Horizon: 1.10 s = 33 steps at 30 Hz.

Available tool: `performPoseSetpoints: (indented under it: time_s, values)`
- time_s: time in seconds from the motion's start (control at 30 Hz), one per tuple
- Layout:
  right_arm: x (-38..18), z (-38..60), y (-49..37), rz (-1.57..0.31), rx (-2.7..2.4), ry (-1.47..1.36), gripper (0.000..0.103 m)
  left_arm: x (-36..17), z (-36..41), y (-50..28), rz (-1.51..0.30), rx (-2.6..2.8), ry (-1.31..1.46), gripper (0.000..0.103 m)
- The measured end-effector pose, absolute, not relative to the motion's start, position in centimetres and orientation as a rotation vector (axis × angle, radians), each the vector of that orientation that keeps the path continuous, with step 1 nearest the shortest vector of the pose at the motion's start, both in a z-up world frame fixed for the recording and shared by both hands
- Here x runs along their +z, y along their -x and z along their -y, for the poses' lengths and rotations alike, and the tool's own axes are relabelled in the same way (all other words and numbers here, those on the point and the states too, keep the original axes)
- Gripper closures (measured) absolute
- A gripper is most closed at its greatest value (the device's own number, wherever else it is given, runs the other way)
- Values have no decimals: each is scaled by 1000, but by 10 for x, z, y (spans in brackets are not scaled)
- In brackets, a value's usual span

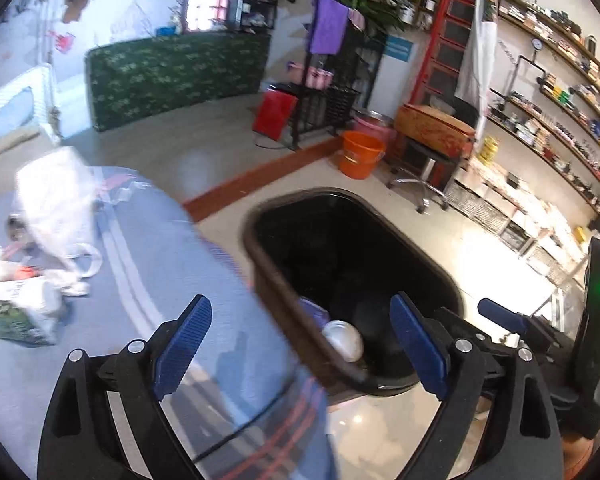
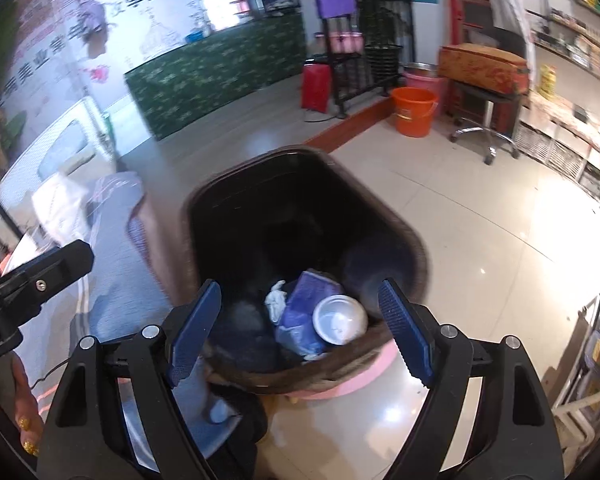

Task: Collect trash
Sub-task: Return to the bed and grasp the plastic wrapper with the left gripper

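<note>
Trash bin | left tongs wide, empty | right tongs wide, empty, angled down

My views are bright with daylight; the floor has glare, edges bend, the table is blurred.

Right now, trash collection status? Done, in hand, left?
Done: the dark bin already holds a white bowl, a blue bag and a crumpled tissue. In hand: nothing; left gripper and right gripper both stand open and empty. Left: a white plastic bag and a green-and-white carton on the grey-clothed table.
</note>
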State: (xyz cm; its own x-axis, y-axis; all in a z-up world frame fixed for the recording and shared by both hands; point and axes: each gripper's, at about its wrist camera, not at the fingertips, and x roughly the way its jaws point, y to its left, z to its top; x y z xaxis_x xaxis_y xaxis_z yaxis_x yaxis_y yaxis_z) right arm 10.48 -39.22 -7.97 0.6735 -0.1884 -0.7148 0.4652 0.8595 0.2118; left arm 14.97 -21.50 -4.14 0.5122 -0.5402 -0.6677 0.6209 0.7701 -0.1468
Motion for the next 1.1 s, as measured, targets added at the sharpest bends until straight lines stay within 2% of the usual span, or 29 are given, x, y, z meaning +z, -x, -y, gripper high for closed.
performPoseSetpoints:
  time_s: [0.6, 0.97, 1.03, 1.1]
  values:
    - [-64, 292, -160, -797, -51, -286, 22, -37, 44, -160, -756, -305, -24, 13]
    - [-45, 212, -190, -824, 203, -168, 22, -30, -53, -185, -747, -115, -122, 30]
    - [-43, 200, -194, -831, 238, -150, 22, -32, -72, -200, -782, -106, -105, 40]
    - [-42, 190, -199, -837, 259, -131, 22, -33, -82, -216, -805, -107, -107, 42]
